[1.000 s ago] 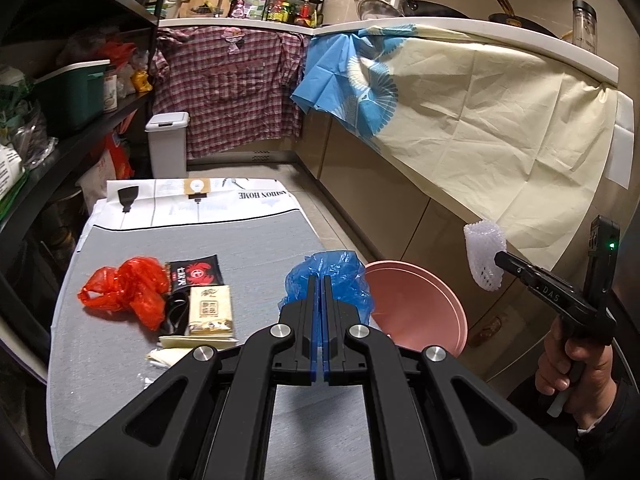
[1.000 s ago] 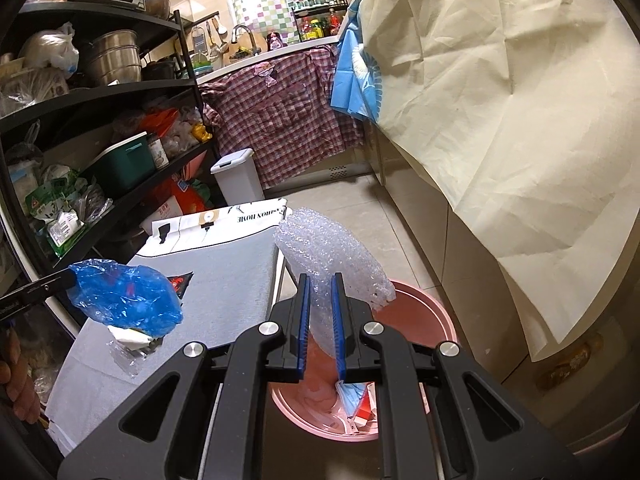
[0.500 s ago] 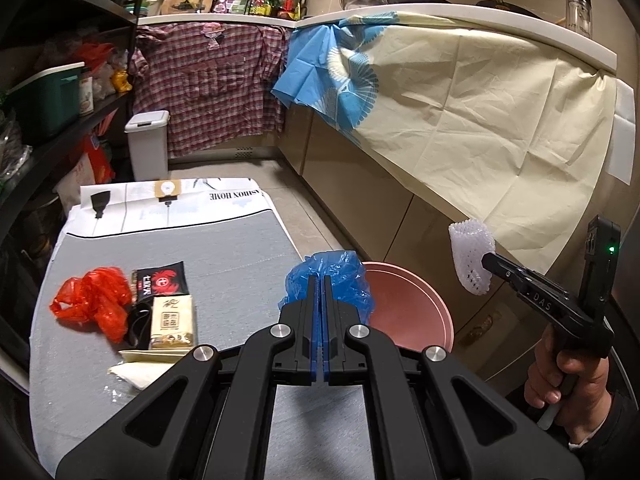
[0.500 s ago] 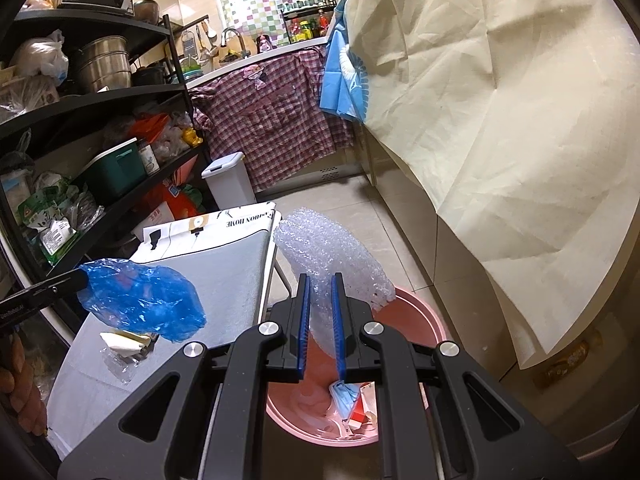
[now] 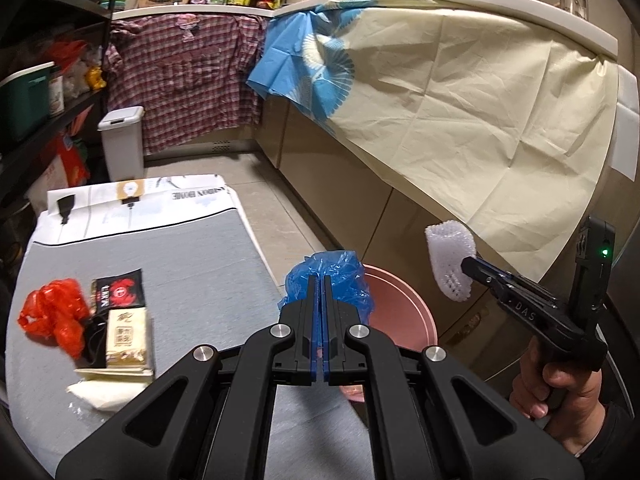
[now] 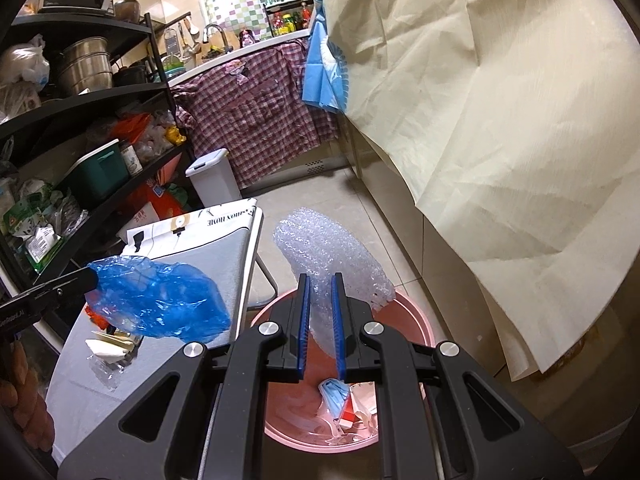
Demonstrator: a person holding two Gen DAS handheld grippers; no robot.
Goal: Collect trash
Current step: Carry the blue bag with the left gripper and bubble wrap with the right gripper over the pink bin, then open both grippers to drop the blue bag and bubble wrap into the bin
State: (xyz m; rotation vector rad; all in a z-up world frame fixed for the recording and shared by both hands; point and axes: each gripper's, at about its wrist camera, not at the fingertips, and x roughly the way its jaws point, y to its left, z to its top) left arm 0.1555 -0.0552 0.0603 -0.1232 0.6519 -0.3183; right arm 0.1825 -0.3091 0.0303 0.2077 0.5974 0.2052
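While one pink basin (image 6: 416, 322) waits below, two hand-held grippers carry trash: the left hand-held gripper (image 5: 321, 280) clamped on a blue bag (image 5: 330, 280), now nearer the basin, the right hand-held gripper (image 6: 320, 284) clamped on foam netting (image 6: 324, 256). The counter (image 5: 180, 256) cover reads "FASHION HOME".

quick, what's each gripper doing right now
left gripper: shut on the blue plastic bag.
right gripper: shut on the white foam net, over the pink bin.

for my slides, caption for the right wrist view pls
Right hand-held gripper holds bubble wrap over the pink bin.
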